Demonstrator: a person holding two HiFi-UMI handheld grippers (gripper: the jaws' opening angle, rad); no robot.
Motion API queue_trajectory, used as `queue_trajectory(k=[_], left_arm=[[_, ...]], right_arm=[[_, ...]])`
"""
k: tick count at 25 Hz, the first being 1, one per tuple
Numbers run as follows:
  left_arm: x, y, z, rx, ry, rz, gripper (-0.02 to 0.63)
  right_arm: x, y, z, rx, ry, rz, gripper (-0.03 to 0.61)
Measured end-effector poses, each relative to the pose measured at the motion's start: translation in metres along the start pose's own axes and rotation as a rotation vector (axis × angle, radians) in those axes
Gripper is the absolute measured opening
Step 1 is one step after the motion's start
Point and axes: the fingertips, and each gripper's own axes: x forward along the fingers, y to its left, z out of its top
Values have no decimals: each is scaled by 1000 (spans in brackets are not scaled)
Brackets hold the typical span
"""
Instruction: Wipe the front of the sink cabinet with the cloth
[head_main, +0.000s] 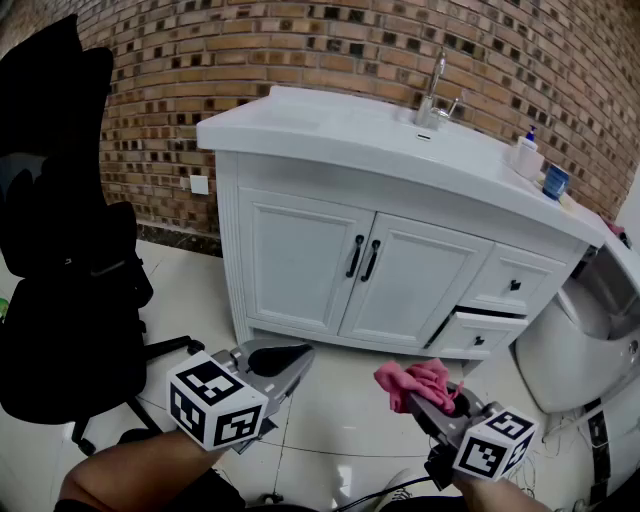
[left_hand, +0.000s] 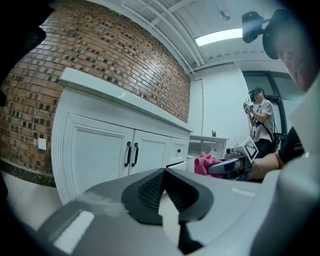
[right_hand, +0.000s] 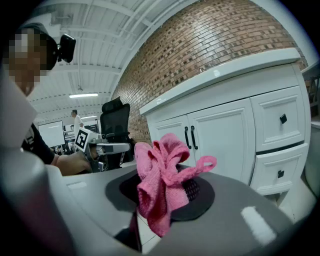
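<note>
A white sink cabinet (head_main: 400, 270) with two doors, black handles and two drawers stands against the brick wall; its lower drawer (head_main: 485, 333) is slightly pulled out. My right gripper (head_main: 425, 393) is shut on a bunched pink cloth (head_main: 415, 380), held low over the floor well short of the cabinet front. In the right gripper view the pink cloth (right_hand: 162, 177) sticks up between the jaws, with the cabinet (right_hand: 225, 130) behind. My left gripper (head_main: 290, 360) is shut with nothing in it, its jaws meeting at the tip (left_hand: 164, 175). The cabinet doors (left_hand: 115, 155) show ahead of it.
A black office chair (head_main: 60, 250) stands at the left. A toilet (head_main: 580, 330) sits right of the cabinet. A tap (head_main: 435, 95), a soap bottle (head_main: 524, 152) and a blue cup (head_main: 555, 181) are on the countertop. Another person (left_hand: 260, 120) stands far off.
</note>
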Motion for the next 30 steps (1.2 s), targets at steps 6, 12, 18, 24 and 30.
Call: queue_trajectory(k=[6,12,18,24,30], left_arm=[[7,11,4,5,-13,23,5],[26,20,7,22,-19,24,5],[53,37,9,49,-19,53,5],[65,53,10,47,-15,61,5],[68,61,-2,26,21,68,5]], right_arm=[[10,-8,4,-7,-3,-15,127],[14,-34,11,-48,-16,-84,127],[15,-82,43,-153,-60,-212,127],[28,-139,96,-515,-98,-411,127],[31,-208,151,-623,-176,-664,130]])
